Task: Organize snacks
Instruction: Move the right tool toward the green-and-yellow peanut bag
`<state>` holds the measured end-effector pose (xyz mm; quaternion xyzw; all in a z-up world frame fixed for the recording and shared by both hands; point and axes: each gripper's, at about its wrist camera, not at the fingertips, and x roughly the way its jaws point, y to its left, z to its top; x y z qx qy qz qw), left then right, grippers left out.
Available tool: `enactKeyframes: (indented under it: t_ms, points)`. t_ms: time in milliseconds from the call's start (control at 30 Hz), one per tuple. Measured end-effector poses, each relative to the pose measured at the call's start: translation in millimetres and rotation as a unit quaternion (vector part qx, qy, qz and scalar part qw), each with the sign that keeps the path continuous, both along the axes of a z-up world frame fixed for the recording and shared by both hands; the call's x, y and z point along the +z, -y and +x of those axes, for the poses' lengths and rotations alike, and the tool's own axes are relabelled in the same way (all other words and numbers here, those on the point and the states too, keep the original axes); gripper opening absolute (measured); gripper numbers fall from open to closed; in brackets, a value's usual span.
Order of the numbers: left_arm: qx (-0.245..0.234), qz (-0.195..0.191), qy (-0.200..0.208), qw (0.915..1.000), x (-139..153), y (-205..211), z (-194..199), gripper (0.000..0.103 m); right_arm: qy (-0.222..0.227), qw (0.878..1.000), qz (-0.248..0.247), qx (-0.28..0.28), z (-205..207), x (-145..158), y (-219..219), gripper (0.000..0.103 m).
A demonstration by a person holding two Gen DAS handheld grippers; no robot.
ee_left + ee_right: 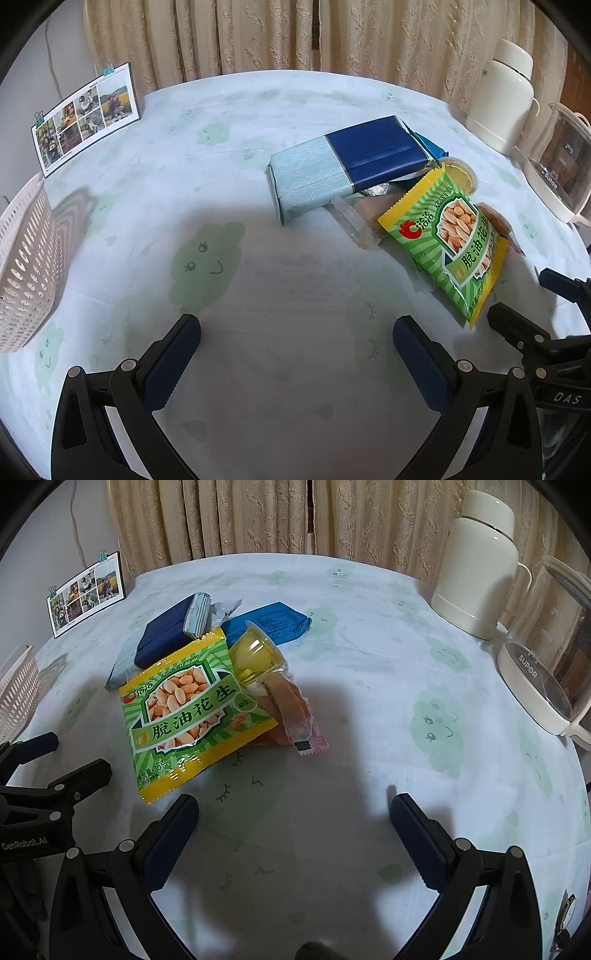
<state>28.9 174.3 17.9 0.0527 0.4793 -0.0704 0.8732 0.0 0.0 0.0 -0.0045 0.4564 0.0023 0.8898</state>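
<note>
Both tongs gape empty near peanut packet, perhaps touching jelly cup.

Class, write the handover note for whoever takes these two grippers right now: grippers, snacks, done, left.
Left gripper: open, empty, above bare tablecloth.
Right gripper: open, empty, just short of the snack pile.
Snacks: peanut packet on top, jelly cup, blue wrapper, pink-ended bar, all heaped mid-table beside the tissue pack.
Basket: far left table edge; inside hidden.
Done: nothing visibly sorted.
Left: all snacks.
</note>
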Motion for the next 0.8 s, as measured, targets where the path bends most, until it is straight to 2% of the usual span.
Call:
enactKeyframes:
  t_ms: [800]
  points:
    - [-0.001,-0.001,0.0,1.0,-0.1,-0.8,0.2,0.103,-0.008,1.0,0.0,0.023,-5.5,-1.3,2.0,0.103]
